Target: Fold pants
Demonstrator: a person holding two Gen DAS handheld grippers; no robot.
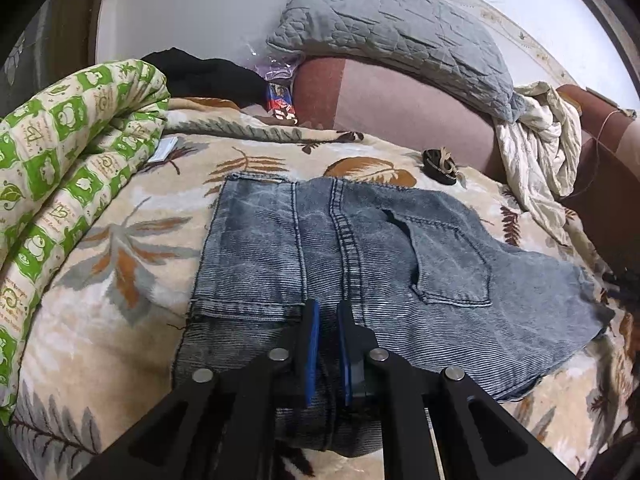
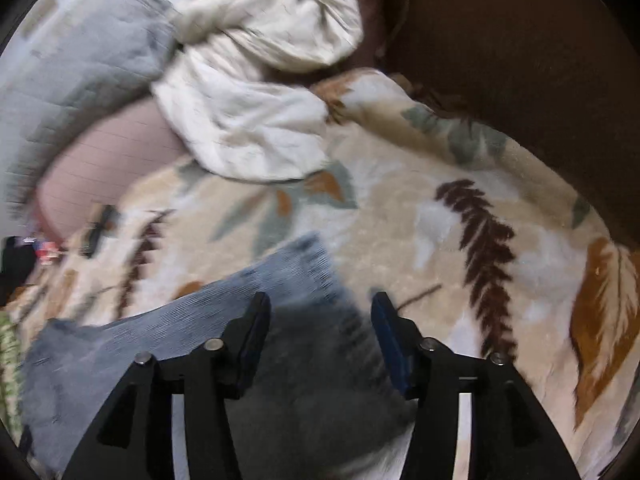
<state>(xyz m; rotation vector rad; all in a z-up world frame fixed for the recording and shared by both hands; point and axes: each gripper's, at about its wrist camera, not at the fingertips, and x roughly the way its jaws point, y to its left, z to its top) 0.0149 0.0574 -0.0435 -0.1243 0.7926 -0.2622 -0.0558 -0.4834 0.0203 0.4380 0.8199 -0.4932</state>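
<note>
Though the faded blue denim pants (image 1: 340,264) already lay doubled on the leaf-print beige blanket (image 1: 120,320), flattening remained, by my reading. Left gripper (image 1: 328,320) pinched the near fold, jaws nearly together. Right gripper (image 2: 320,320) stood spread, nothing between its pads, denim corner just below. Open blanket ahead; green quilt (image 1: 60,160) crowded left.

Bed under beige leaf-print fleece blanket (image 1: 132,312). Folded grey-blue denim pants (image 1: 320,248) at centre; rolled green-white quilt (image 1: 60,160) left of pants; crumpled cream cloth (image 1: 540,148) far right.
</note>
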